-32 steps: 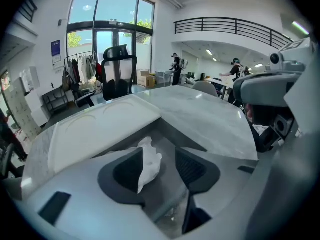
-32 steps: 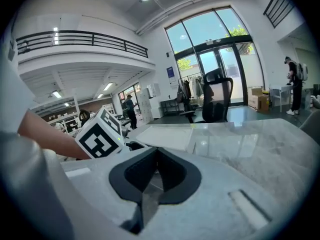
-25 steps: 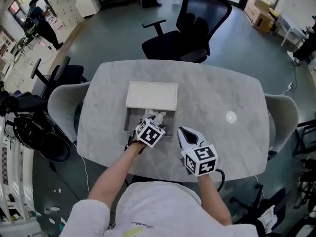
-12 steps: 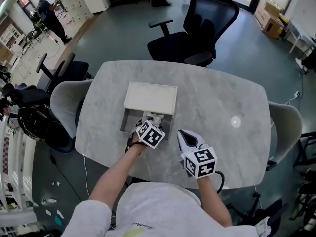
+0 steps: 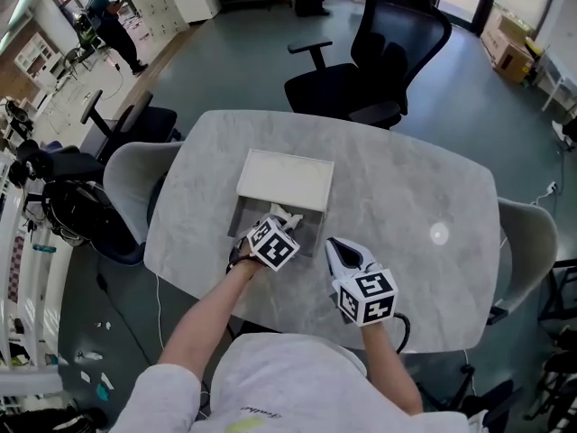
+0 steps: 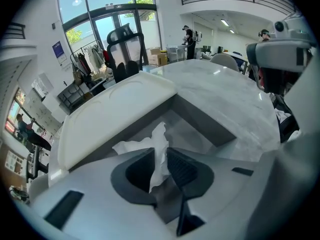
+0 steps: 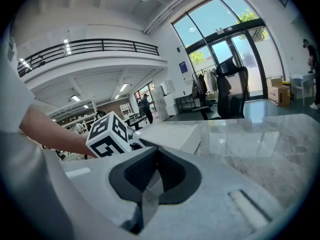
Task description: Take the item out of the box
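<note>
An open grey box (image 5: 248, 223) sits on the marble table, its white lid (image 5: 285, 179) leaning back at the far side. Inside lies a crumpled white paper (image 5: 290, 215). My left gripper (image 5: 280, 224) dips steeply into the box's front; its jaws have just been closing, and in the left gripper view they (image 6: 161, 158) pinch that paper (image 6: 151, 145), which stands up between the pads. My right gripper (image 5: 336, 244) hovers to the right of the box near the table's front edge. Its jaws (image 7: 156, 154) meet with nothing between them.
The round grey marble table (image 5: 406, 206) stretches to the right of the box. Two grey chairs (image 5: 126, 183) flank it and a black office chair (image 5: 379, 52) stands behind. A person (image 5: 113, 25) is far off at the upper left.
Both hands stay almost where they were; only the head view has shifted a little. The left gripper remains at the box's front over the white paper.
</note>
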A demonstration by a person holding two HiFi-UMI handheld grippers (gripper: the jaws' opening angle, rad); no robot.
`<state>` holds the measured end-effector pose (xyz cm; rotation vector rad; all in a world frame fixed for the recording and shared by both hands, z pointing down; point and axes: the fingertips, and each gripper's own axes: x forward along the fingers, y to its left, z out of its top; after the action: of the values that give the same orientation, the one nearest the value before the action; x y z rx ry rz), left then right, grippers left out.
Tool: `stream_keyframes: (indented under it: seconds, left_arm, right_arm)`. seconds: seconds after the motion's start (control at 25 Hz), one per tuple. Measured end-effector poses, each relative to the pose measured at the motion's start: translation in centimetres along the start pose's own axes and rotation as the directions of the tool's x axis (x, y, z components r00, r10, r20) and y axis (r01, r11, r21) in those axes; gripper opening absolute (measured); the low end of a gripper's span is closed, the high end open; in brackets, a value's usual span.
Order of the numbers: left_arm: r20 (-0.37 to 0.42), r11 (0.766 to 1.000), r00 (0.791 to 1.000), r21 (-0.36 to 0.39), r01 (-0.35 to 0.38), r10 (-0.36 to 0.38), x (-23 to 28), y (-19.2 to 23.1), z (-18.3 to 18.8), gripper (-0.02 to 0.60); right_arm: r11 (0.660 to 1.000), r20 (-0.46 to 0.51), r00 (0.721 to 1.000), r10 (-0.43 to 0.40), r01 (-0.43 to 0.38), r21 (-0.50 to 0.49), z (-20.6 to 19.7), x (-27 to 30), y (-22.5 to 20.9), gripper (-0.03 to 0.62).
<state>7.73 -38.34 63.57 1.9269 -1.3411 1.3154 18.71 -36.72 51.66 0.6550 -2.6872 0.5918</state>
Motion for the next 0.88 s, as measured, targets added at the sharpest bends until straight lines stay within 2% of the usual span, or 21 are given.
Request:
stream_keyframes:
  seconds: [0.16,0.32,0.56,0.72,0.88]
  left_arm:
    - [0.017,1.0,1.0,0.011,0.013,-0.014,-1.2,-0.5,0.0,0.069]
    - [0.043,1.0,0.999,0.013,-0.009,0.009,-2.3,-0.9,0.1,0.067]
    - [0.11,1.0,0.994,0.002,-0.017,0.016,-4.6,-1.6,0.8,0.067]
    - [0.169,0.999,0.985,-0.033,-0.027,0.032,-6.8,-1.5,1.1,0.067]
    - [0.253,0.995,0.965,-0.087,-0.045,0.066,-9.8,-0.7,1.5,0.066]
  right_arm:
    - [1.0,0.007,1.0,0.018,-0.018,-0.004,0.2,0.0,0.6,0.002]
    - [0.999,0.012,0.999,0.033,-0.033,-0.008,0.2,-0.3,1.2,0.002]
    - [0.998,0.019,0.998,0.057,-0.056,-0.017,0.4,-0.3,2.2,0.002]
    - [0.998,0.029,0.997,0.067,-0.067,-0.018,0.8,0.2,3.0,0.002]
    - [0.996,0.039,0.996,0.085,-0.084,-0.032,1.5,0.8,4.5,0.002]
